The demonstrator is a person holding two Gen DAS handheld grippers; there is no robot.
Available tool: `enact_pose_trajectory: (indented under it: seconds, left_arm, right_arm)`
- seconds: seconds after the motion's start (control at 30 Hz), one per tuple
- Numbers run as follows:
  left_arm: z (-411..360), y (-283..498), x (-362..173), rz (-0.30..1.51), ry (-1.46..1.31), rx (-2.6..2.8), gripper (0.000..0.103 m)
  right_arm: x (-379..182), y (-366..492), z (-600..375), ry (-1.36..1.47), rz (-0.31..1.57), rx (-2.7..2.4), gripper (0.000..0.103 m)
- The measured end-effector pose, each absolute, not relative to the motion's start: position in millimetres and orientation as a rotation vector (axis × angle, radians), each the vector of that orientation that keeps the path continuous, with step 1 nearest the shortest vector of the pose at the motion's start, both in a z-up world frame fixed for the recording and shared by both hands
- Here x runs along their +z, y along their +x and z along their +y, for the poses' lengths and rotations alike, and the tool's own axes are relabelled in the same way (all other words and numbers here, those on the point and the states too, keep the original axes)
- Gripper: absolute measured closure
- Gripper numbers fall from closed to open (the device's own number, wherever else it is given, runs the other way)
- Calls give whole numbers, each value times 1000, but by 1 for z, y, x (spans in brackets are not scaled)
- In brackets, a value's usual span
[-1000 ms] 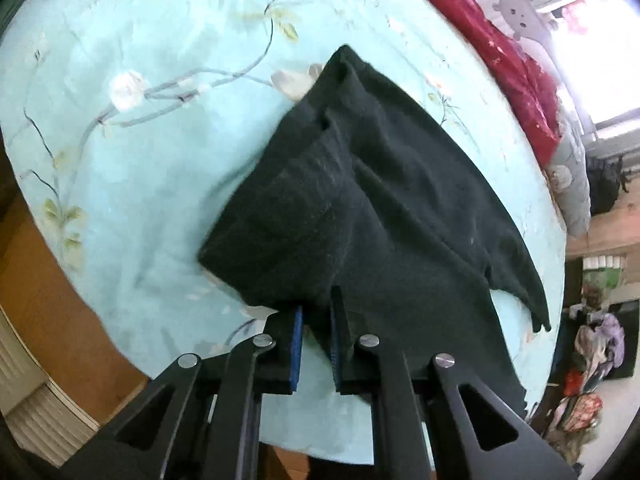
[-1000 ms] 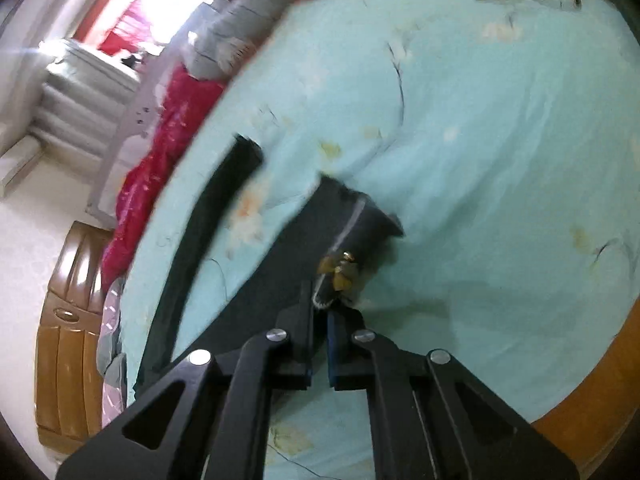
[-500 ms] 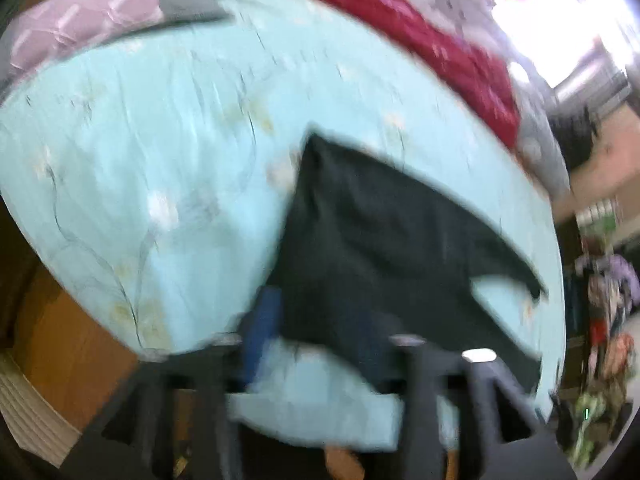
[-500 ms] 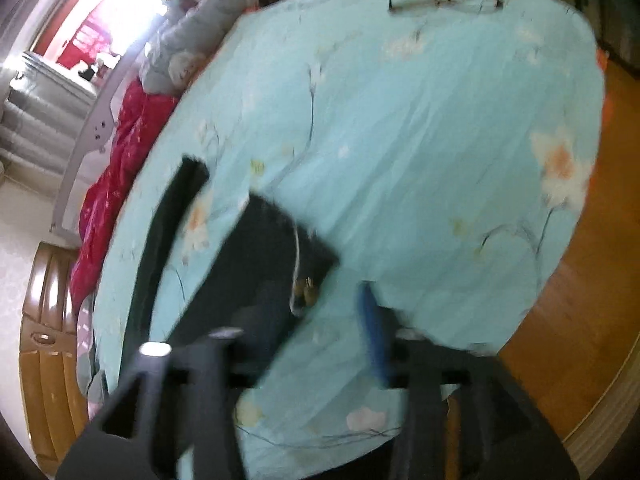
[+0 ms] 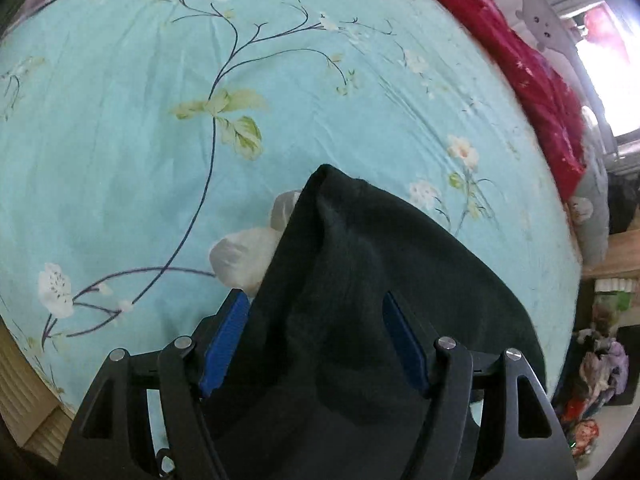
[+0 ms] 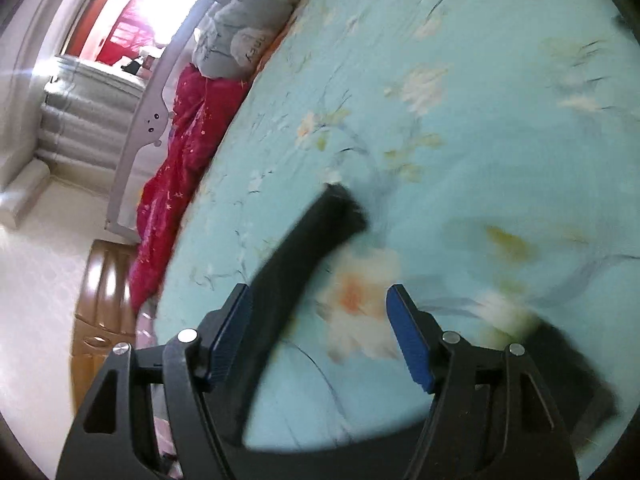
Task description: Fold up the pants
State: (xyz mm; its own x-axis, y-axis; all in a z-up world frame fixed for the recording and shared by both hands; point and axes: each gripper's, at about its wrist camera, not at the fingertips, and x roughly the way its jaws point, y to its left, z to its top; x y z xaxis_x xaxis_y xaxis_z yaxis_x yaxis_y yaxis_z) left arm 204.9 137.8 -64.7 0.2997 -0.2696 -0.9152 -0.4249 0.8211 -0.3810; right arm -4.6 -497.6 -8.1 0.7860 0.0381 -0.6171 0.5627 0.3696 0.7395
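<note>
Pants [image 5: 360,300]: dark, on bed [image 5: 140,140], bulk between spread left gripper [image 5: 316,344], peak at 12 o'clock; right gripper [image 6: 320,340] spread, leg toward 11 o'clock; left nearer.

turquoise floral bedsheet [image 5: 120,140] | red quilt [image 6: 176,168] at far edge | grey pillow [image 6: 248,28] beside it | wooden cabinet [image 6: 100,300]

Floral teal bed [image 5: 120,160] carries dark pants [image 5: 380,280], apparently a red blanket [image 5: 532,80].

Blurred dark lettering marks the grey pillow [image 6: 249,46] in the right wrist view, too unclear to read.
</note>
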Motion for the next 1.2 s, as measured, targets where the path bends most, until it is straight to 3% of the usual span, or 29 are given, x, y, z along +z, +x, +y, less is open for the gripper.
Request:
enact_pose_trajectory:
  seconds: [0.1,0.13,0.17,0.2,0.23,0.27,0.3,0.4,0.57,0.67,0.8,0.83,0.87,0.9,0.93,1.0,1.2]
  left_arm:
    - [133,217,-70,1300,-613,123,35]
    - [131,221,-70,1302,-600,132,46]
    - [130,225,-68,1309,-579,150,66]
    - [129,228,-66,1315,-574,156,73]
    - [129,230,-59,1303,-594,140,82]
    - [130,231,-51,1272,-615,109,95]
    - [130,231,-43,1235,-629,71,99]
    - [122,241,-43,1216,-562,86,98]
    - [123,247,-83,1324,-516,164,96]
    - [136,239,-78,1318,-554,155,96]
    - [156,233,-61,1281,-598,150,93]
    - [158,231,-56,1278,-610,141,83]
    - [161,229,-52,1279,-622,130,63]
    - [161,230,-50,1278,-637,123,54]
    - [161,230,-49,1274,-648,124,42]
    - [155,234,-49,1265,-646,121,41]
    - [133,252,-62,1338,-606,96,41]
  right_arm:
    - [-29,43,-504,1194,638,-318,32]
    - [-36,57,-505,1176,661,-332,37]
    - [-40,66,-506,1159,685,-351,46]
    - [-48,80,-508,1144,724,-370,91]
    - [-48,89,-511,1145,748,-362,97]
    - [-37,92,-514,1137,708,-345,97]
    - [-13,89,-513,1095,591,-299,97]
    - [19,80,-506,930,527,-294,97]
    - [-57,67,-521,1059,820,-430,96]
    - [-48,29,-517,1089,703,-448,89]
    - [-29,0,-518,1009,745,-487,86]
    - [-24,-6,-517,999,748,-482,84]
    - [-23,-11,-519,993,749,-479,82]
    - [-20,-14,-519,988,749,-472,71]
    - [-17,-18,-514,983,754,-462,53]
    - [-15,-19,-511,972,758,-452,42]
    - [-12,10,-524,937,755,-441,42]
